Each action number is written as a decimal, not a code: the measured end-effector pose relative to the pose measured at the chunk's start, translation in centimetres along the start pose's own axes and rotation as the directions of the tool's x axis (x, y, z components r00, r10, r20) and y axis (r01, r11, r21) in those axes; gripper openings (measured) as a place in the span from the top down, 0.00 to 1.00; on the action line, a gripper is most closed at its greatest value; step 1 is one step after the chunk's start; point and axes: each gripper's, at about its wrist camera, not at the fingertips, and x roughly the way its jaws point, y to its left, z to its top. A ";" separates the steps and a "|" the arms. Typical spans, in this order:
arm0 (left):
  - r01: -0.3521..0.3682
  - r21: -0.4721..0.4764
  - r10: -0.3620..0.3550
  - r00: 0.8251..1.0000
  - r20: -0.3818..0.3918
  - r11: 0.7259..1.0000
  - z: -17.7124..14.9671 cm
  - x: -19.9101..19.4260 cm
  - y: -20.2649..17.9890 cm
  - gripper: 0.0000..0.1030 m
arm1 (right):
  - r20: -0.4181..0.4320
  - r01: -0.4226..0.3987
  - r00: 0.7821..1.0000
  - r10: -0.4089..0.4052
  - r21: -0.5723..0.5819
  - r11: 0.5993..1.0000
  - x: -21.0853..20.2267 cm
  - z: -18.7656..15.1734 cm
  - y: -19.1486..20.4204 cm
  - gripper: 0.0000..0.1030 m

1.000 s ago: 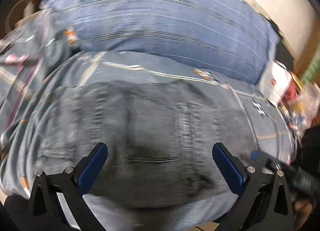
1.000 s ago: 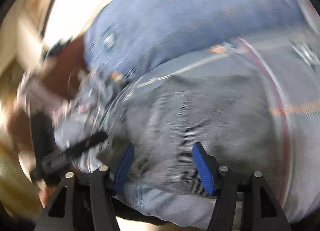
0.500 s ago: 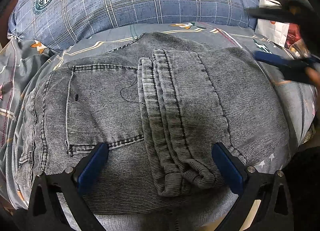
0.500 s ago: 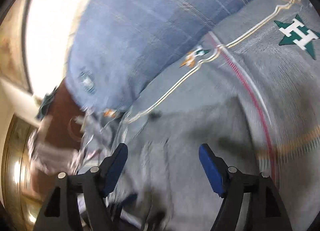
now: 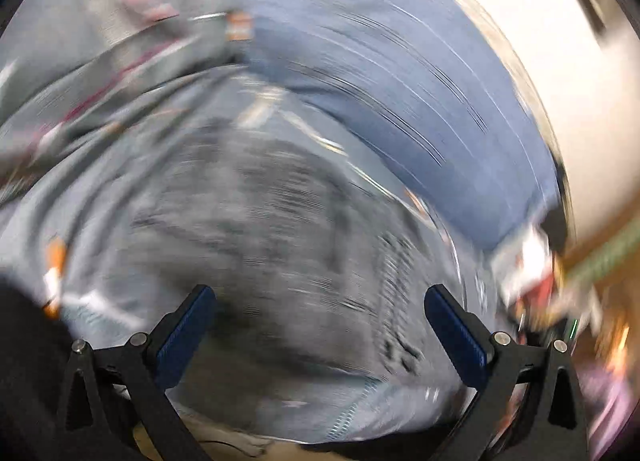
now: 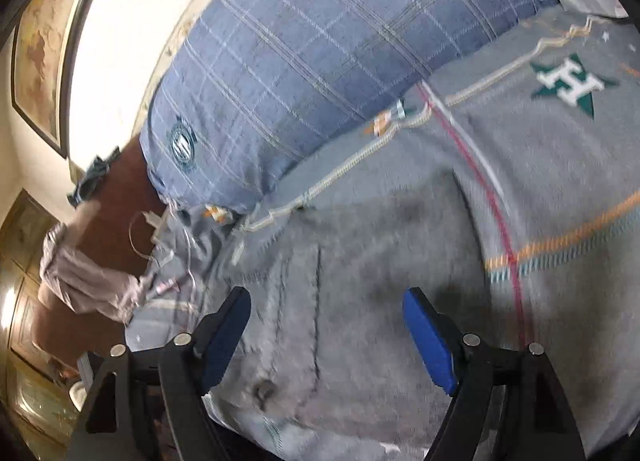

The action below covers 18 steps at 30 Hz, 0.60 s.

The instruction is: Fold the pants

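The grey pants (image 6: 360, 281) lie folded on a bed, on a grey printed bedspread (image 6: 560, 165), with a blue plaid pillow (image 6: 320, 61) just behind them against the pale wall. In the right wrist view the right tongs (image 6: 326, 305) hang over the near part of the pants, their blue pads wide apart; the jaws have just been opening, and although denim shows in the gap, neither pad presses on it, so they are released. A metal button (image 6: 262, 389) on the pants sits low in the view, between the two fingers and nearer the left one. The left wrist view is heavily smeared by motion, yet the left tongs (image 5: 318, 299) are plainly spread wide too, gripping nothing, with the dark mass of the pants (image 5: 280, 245) filling the space ahead of and between the pads. The pillow (image 5: 400, 81) arcs across the upper right there, and blurred clutter (image 5: 532, 273) lies at the right edge of the bed.
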 end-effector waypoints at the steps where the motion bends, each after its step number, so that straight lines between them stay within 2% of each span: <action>1: -0.001 -0.053 0.001 1.000 -0.014 0.999 0.4 0.0 1.2 0.00 | -0.017 -0.007 1.000 0.007 0.006 1.000 0.2 -0.2 0.0 0.21; 3: 0.023 -0.187 -0.033 0.998 -0.048 0.982 0.7 0.5 3.9 0.00 | -0.034 -0.026 0.999 0.026 0.004 1.000 0.3 -0.3 -0.4 0.21; 5: 0.044 -0.264 -0.065 0.996 -0.068 0.963 0.9 1.3 5.2 0.00 | -0.031 -0.024 0.999 0.024 -0.012 1.000 0.2 -0.4 -0.4 0.21; 7: 0.069 -0.297 -0.098 0.991 -0.086 0.952 1.1 2.0 5.8 0.00 | -0.033 -0.031 0.999 0.030 -0.005 1.000 0.3 -0.5 -0.6 0.21; 18: 0.063 -0.327 -0.095 0.992 -0.081 0.943 2.7 4.0 6.3 0.00 | -0.030 -0.026 0.999 0.026 -0.014 1.000 0.3 -0.6 -0.6 0.21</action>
